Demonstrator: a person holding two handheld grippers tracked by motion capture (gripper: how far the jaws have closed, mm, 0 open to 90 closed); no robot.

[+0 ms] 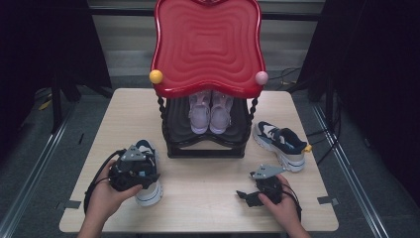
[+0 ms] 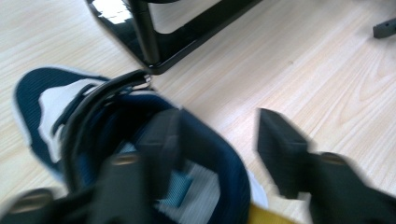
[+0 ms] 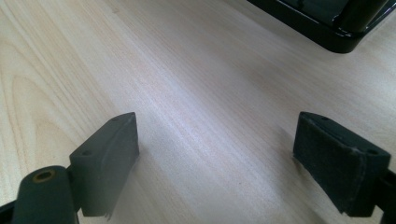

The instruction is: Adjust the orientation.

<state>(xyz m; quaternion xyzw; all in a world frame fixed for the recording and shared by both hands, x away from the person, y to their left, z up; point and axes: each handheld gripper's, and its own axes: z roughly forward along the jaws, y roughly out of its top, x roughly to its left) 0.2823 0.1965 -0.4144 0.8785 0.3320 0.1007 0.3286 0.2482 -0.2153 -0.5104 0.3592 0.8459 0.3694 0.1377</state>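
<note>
High view, left side: the left gripper (image 1: 132, 171) sits on top of the navy and white sneaker (image 1: 148, 191), held by the person's left hand (image 1: 106, 196); the shoe's white sole shows just below and right of it.
High view, right side: the right gripper (image 1: 247, 196) lies low over the table (image 1: 208, 198), held by the right hand (image 1: 282, 206), well apart from the left gripper and its shoe.
High view, beyond the tongs: a black shoe rack (image 1: 205, 144) with a red wavy top (image 1: 208, 44) stands ahead of both grippers; a pair of pink shoes (image 1: 210, 111) rests on its shelf, and a second navy and white sneaker (image 1: 280, 144) lies ahead of the right gripper, beside the rack's right leg.
Left gripper view: one jaw reaches inside the sneaker's (image 2: 93, 126) opening, the other stands outside over bare wood, so the padded collar lies between them; the jaws are part spread, and whether the pads press the collar cannot be told through the blur. The rack's black base (image 2: 187, 44) lies ahead.
Right gripper view: the jaws stand spread wide with bare wood between them and nothing pinched; a corner of the rack's base (image 3: 327, 28) shows ahead to the right.
</note>
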